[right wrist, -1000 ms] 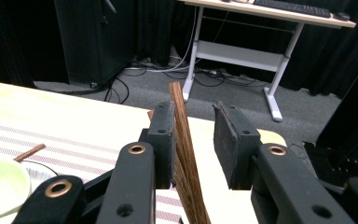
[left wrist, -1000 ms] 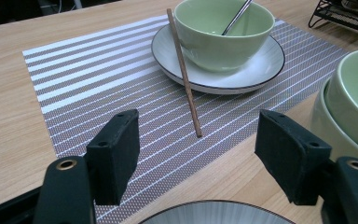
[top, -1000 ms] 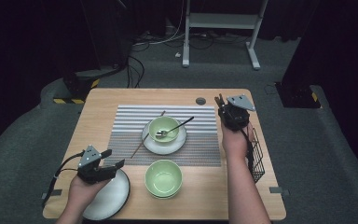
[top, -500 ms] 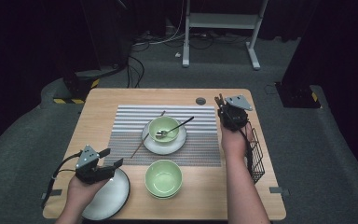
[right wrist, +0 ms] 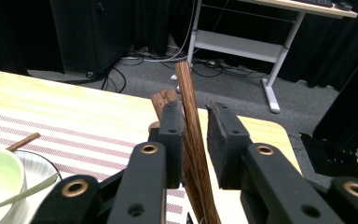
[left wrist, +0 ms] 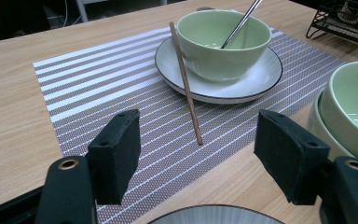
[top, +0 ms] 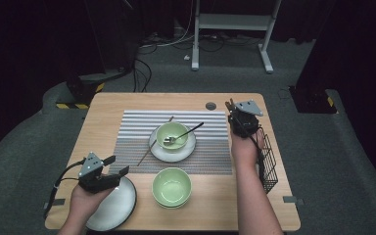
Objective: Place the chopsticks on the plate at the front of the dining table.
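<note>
Chopsticks [right wrist: 191,135] are standing upright between the right gripper [right wrist: 195,140], whose jaws have just been closing around them. Left gripper [left wrist: 196,149] is waiting wide open and empty, one chopstick [left wrist: 185,84] lying ahead of it.

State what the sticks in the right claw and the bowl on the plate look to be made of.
Sticks: apparently wood, matte brown, with visible lengthwise grain and a rough cut end. Bowl: likely glazed ceramic, pale green, smooth and glossy with soft reflections; glossy plastic cannot be ruled out.
</note>
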{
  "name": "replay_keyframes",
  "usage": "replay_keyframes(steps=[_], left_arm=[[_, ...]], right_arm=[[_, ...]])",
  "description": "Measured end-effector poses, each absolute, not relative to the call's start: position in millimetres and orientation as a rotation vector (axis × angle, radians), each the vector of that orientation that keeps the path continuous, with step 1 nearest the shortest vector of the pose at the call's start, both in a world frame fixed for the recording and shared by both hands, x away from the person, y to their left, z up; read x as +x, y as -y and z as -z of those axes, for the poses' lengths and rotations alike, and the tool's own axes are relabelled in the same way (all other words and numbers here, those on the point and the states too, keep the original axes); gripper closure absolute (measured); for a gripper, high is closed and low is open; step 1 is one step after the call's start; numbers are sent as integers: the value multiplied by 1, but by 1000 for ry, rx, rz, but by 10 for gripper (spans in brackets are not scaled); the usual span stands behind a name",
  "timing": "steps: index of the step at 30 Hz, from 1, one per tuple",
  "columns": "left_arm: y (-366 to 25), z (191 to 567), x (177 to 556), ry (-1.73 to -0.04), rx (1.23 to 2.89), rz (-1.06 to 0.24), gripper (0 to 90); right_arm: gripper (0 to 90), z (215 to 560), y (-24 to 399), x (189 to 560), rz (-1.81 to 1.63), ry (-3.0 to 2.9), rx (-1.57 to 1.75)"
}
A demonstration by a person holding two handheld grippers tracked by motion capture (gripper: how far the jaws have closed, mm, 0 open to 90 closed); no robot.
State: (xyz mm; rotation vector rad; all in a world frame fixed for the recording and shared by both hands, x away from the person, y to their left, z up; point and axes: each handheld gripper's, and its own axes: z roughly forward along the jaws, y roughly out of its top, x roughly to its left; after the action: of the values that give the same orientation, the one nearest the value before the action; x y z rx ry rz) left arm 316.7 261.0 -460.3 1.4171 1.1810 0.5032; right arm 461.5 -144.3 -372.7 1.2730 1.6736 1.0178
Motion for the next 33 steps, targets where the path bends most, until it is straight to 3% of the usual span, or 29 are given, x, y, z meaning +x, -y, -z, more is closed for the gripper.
replay_keyframes(steps=[15,33], left_arm=[[-261,460,316,-1178,1427,-499,318],[-259,459,315,-1182,1413,-489,320]], right_arm=[[802,369,146,456,-993,-1672,1248],[822,355,165,420,-1028,-1635,1186]])
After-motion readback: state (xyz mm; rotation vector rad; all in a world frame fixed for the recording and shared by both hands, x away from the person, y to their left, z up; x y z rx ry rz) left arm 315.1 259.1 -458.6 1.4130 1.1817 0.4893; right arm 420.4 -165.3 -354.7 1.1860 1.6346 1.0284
